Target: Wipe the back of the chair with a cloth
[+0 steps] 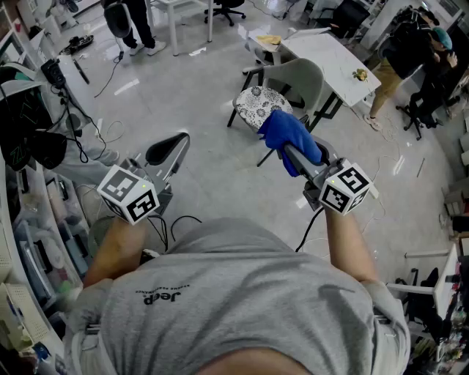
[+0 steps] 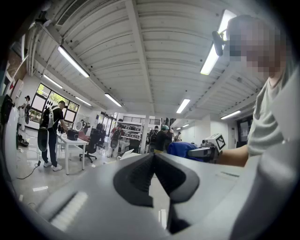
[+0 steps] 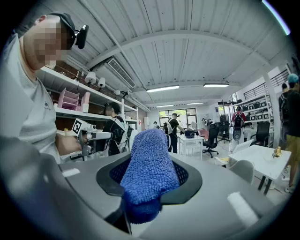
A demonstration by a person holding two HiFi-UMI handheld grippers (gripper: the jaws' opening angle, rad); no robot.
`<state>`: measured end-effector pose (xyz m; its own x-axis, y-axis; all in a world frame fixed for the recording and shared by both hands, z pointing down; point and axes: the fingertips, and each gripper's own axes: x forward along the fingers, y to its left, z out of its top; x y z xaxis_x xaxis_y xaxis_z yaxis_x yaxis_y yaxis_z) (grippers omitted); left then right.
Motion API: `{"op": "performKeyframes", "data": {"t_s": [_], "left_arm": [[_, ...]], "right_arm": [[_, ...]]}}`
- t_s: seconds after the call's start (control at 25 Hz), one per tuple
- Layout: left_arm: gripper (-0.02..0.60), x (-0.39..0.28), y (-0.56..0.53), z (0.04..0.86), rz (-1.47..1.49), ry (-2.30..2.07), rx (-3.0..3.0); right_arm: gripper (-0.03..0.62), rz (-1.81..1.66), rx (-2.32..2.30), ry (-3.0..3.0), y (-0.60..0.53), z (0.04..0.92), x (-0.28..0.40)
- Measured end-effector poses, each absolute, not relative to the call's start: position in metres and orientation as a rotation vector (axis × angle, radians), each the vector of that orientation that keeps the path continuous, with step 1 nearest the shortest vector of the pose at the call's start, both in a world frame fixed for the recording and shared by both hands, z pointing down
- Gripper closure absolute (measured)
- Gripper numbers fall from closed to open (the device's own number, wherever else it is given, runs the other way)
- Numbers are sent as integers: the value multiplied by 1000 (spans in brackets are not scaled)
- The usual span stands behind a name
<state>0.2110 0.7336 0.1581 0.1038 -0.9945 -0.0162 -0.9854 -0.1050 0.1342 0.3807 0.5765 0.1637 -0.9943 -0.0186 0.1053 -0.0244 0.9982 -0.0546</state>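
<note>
A grey chair [image 1: 302,76] with a patterned seat cushion [image 1: 256,101] stands on the floor ahead of me, beside a white table [image 1: 333,58]. My right gripper [image 1: 284,145] is shut on a blue cloth [image 1: 290,137], held in the air short of the chair and apart from it. In the right gripper view the blue cloth [image 3: 150,164] bulges out between the jaws of the right gripper [image 3: 150,157] and hides their tips; the chair [image 3: 243,169] shows low at the right. My left gripper [image 1: 168,150] hangs to the left with its jaws together and nothing in them, as the left gripper view [image 2: 153,157] confirms.
Shelving with boxes [image 1: 29,242] lines the left edge, with black cables [image 1: 91,121] on the floor beside it. A person [image 1: 410,58] stands past the white table at the upper right, another person's legs [image 1: 135,26] at the top left. Office chairs [image 1: 227,9] stand farther off.
</note>
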Motion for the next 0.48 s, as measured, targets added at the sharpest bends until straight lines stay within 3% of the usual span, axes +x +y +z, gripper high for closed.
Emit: {"op": "performKeyframes", "data": {"t_s": [0.48], "left_arm": [[523,233,708,157,-157,-2055,2259]], "right_arm": [[453,46,0,-3030,552,161,399]]}}
